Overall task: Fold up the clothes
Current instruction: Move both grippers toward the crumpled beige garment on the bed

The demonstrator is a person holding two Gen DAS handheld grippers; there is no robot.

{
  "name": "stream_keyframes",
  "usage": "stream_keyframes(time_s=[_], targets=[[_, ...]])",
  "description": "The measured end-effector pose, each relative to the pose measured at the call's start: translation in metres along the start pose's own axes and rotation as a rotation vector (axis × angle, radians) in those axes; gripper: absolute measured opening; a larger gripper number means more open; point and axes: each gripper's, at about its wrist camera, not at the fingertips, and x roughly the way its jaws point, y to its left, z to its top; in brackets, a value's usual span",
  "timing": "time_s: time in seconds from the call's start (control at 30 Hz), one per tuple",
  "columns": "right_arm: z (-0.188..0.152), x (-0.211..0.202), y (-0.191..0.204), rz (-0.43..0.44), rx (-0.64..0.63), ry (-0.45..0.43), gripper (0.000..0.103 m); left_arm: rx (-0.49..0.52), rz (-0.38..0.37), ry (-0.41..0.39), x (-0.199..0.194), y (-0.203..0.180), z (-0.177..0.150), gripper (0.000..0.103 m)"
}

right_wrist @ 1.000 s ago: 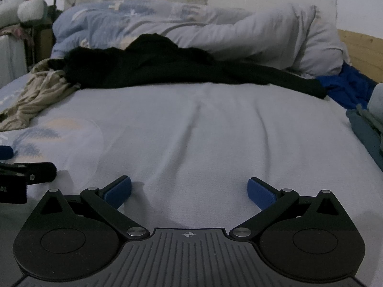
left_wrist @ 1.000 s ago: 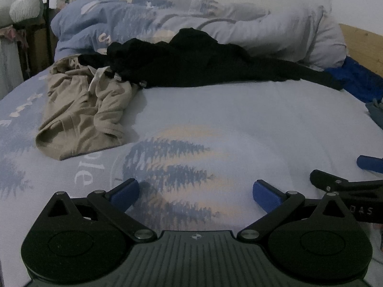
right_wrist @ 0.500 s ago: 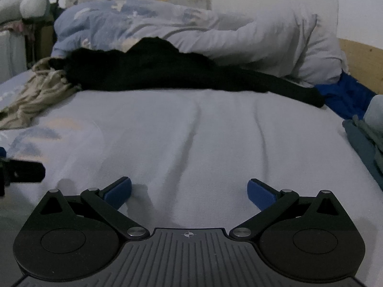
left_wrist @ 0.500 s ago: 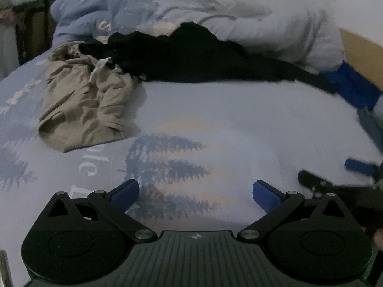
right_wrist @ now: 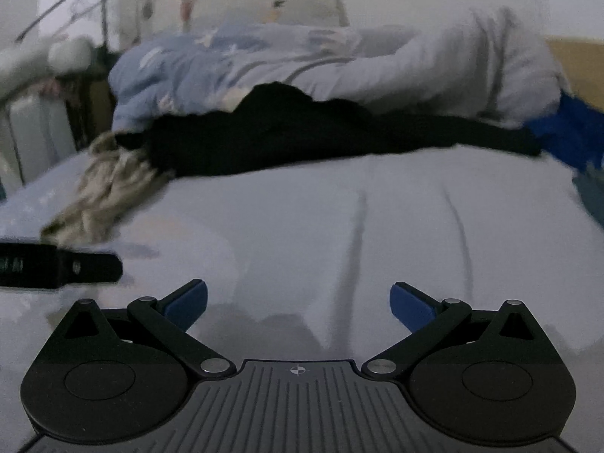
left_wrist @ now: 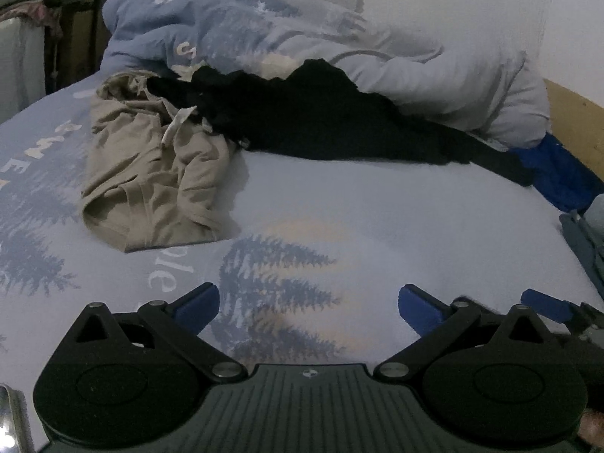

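The left gripper (left_wrist: 308, 304) has two blue fingertips (left_wrist: 198, 305) on black linkage arms, each pinned by a silver screw to a grey ribbed body that bears a small crosshair mark; round black discs flank the body under triangular cut-outs. The right gripper (right_wrist: 298, 301) has the same build: blue fingertips (right_wrist: 409, 304), black links, silver screws, ribbed grey body with a crosshair mark

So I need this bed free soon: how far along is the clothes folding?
Barely started, by the look of it. Nothing clearly folded shows. The beige garment and the black garment both lie crumpled at the far side of the bed, overlapping. Nothing is in hand: the left tool and right tool are both open and empty. Picking up, spreading and folding both remain.
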Motion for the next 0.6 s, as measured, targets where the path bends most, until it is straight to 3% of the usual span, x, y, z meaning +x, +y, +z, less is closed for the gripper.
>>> stream_keyframes(time_s=[0.3,0.47,0.6], targets=[[0.018,-0.022,-0.028,-0.067,0.073,-0.070,0.103,0.019,0.006,-0.037,-0.009,-0.001,0.003,0.103],[0.030,-0.032,-0.009,-0.012,-0.050,-0.103,0.103,-0.015,0.073,-0.106,-0.025,0.009,0.016,0.103],[0.037,-0.034,0.021,0.120,-0.164,-0.106,0.103,-0.103,0.164,-0.142,-0.035,0.034,0.028,0.103]])
